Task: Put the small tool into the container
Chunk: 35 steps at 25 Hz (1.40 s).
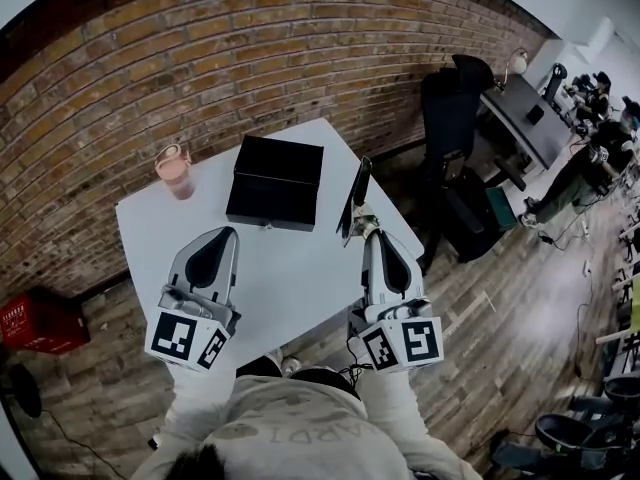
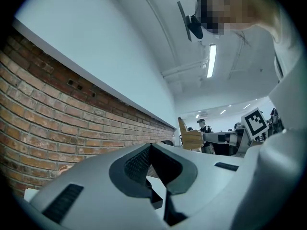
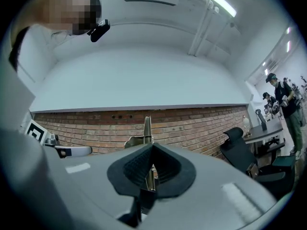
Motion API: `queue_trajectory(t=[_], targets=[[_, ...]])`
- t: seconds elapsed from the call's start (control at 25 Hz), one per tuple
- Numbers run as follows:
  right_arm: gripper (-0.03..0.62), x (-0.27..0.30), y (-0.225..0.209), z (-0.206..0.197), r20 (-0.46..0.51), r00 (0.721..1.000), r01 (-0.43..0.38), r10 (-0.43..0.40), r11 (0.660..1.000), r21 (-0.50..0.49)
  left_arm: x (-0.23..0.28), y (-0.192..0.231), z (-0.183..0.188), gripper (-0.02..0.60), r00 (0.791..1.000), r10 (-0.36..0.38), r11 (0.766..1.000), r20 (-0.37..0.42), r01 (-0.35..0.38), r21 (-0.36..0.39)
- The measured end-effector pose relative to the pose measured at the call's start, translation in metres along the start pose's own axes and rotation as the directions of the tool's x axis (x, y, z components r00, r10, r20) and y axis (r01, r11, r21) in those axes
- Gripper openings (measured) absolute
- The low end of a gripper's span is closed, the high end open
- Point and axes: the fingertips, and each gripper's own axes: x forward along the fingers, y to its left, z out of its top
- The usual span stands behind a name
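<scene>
Left gripper: the left gripper (image 1: 227, 236) hovers low over the near left part of the table. Its jaws are closed tip to tip with nothing between them.

Right gripper: the right gripper (image 1: 371, 230) hangs over the near right edge of the table. Its jaws are clamped on the thin flat metal tool (image 3: 147, 128).

Tool: it stands upright in the right jaws, its blade rising past the tips. It is edge-on to that gripper's camera and is off the table.

Table: the white tabletop (image 1: 290, 268) has nothing lying on the stretch between the two grippers.

Container: the black rectangular box (image 1: 275, 181) sits mid-table, just beyond both grippers and a little to the left of the tool. Its top looks flat and shut, with what may be a small catch on the near side, though I cannot be sure.

Cup: the pink lidded cup (image 1: 176, 173) stands at the far left of the table, apart from the box.

Backdrop: the red brick wall (image 1: 200, 58) runs behind the table, and a black office chair (image 1: 450, 108) stands off to the right.

Done: the tool looks to be securely picked up.

Left: the box probably needs opening, likely with the free left gripper. After that the tool must be carried over, lowered in and let go.
</scene>
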Motion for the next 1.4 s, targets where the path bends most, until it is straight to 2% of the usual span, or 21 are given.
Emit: queue_trajectory(t=[0.44, 0.8, 1.04, 1.4], targets=[[0.01, 0.075, -0.003, -0.027, -0.05, 0.995, -0.087, 0.086, 0.996, -0.024, 0.033, 0.039, -0.012, 0.005, 0.999, 0.044, 0.999, -0.011, -0.044, -0.013], [0.009, 0.134, 0.002, -0.074, -0.142, 0.977, -0.17, 0.162, 0.984, -0.05, 0.046, 0.072, -0.034, 0.005, 0.994, 0.094, 0.995, -0.057, -0.095, -0.025], [0.009, 0.159, 0.006, -0.122, -0.252, 0.944, -0.241, 0.211, 0.966, -0.095, 0.052, 0.086, -0.052, 0.005, 0.99, 0.107, 0.993, -0.089, -0.112, -0.046], [0.009, 0.184, 0.014, -0.183, -0.406, 0.875, -0.359, 0.263, 0.916, -0.18, 0.055, 0.103, -0.071, 0.005, 0.986, 0.126, 0.988, -0.112, -0.135, -0.07]])
